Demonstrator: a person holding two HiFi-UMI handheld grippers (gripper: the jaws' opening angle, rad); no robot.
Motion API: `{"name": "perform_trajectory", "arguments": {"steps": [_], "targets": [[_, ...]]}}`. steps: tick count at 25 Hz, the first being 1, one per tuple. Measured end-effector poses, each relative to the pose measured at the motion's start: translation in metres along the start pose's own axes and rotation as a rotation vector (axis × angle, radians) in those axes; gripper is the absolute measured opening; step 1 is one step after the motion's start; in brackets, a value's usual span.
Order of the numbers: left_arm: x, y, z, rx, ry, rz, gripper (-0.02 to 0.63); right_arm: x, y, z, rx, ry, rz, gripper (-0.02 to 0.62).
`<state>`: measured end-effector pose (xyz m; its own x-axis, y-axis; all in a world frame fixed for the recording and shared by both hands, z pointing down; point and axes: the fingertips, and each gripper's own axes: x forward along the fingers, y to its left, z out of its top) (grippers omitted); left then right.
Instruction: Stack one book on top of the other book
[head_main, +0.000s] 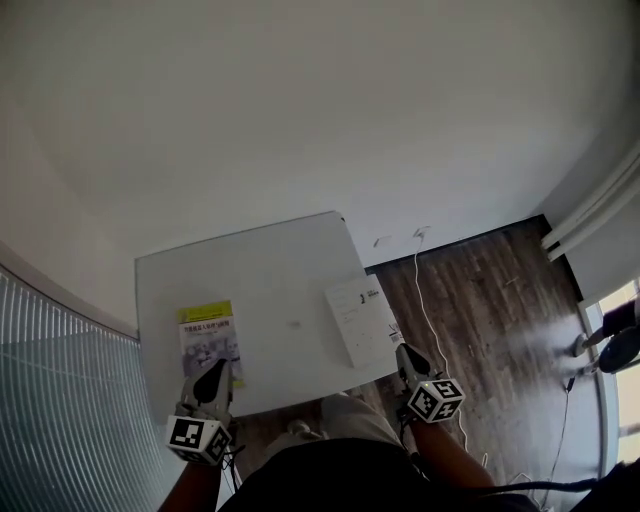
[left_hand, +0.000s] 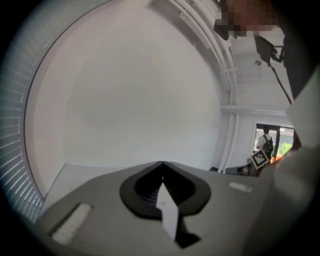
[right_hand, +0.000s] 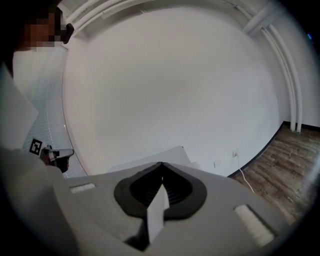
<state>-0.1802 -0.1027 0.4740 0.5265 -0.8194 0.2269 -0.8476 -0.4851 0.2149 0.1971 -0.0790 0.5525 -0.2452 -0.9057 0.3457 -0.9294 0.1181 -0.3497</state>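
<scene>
**Both grippers closed and empty, books not stacked**

Two books lay flat on the white table (head_main: 270, 265), well apart. One had a yellow-green band across the top of its cover and a grey picture under it (head_main: 209, 338), and it sat near the table's left near edge. The other was a plain white book (head_main: 362, 318) with small dark print, at the right near edge, its corner overhanging the wooden floor (head_main: 490, 290).

My left gripper (head_main: 219, 366) pointed away from me with its tip over the near end of the banded book (contact unclear). My right gripper (head_main: 402, 351) sat just beside the white book's near corner. In both gripper views the jaws were pressed together with nothing between them.
</scene>
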Motion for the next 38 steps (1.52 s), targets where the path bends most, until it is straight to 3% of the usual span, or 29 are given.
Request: {"name": "perform_trajectory", "arguments": {"steps": [5,8,12,18,20,22,29,33,38], "targets": [[0.016,0.002,0.021,0.039,-0.005,0.014,0.006,0.032,-0.038,-0.013,0.01,0.05,-0.04,0.002],[0.029,0.002,0.022,0.054,0.007,0.022,0.006,0.048,-0.053,-0.011,0.014,0.043,-0.016,0.002],[0.053,-0.012,0.031,0.061,0.015,0.009,0.006,0.063,-0.066,-0.002,-0.078,0.016,0.019,0.002],[0.097,-0.035,0.025,0.071,0.053,-0.014,0.006,0.087,-0.084,-0.011,-0.045,0.089,0.099,0.004],[0.115,-0.044,0.023,0.087,0.06,-0.035,0.006,0.096,-0.082,-0.016,-0.049,0.125,0.143,0.088],[0.133,-0.055,0.021,0.102,0.072,-0.06,0.006,0.101,-0.081,-0.021,-0.057,0.15,0.178,0.118],[0.182,-0.093,0.007,0.079,0.133,-0.136,0.006,0.112,-0.105,-0.037,-0.012,0.202,0.177,0.14],[0.195,-0.102,-0.004,0.048,0.181,-0.137,0.006,0.117,-0.11,-0.047,-0.014,0.25,0.214,0.183],[0.203,-0.104,-0.04,0.101,0.239,-0.146,0.006,0.124,-0.114,-0.055,-0.006,0.293,0.262,0.22]]}}
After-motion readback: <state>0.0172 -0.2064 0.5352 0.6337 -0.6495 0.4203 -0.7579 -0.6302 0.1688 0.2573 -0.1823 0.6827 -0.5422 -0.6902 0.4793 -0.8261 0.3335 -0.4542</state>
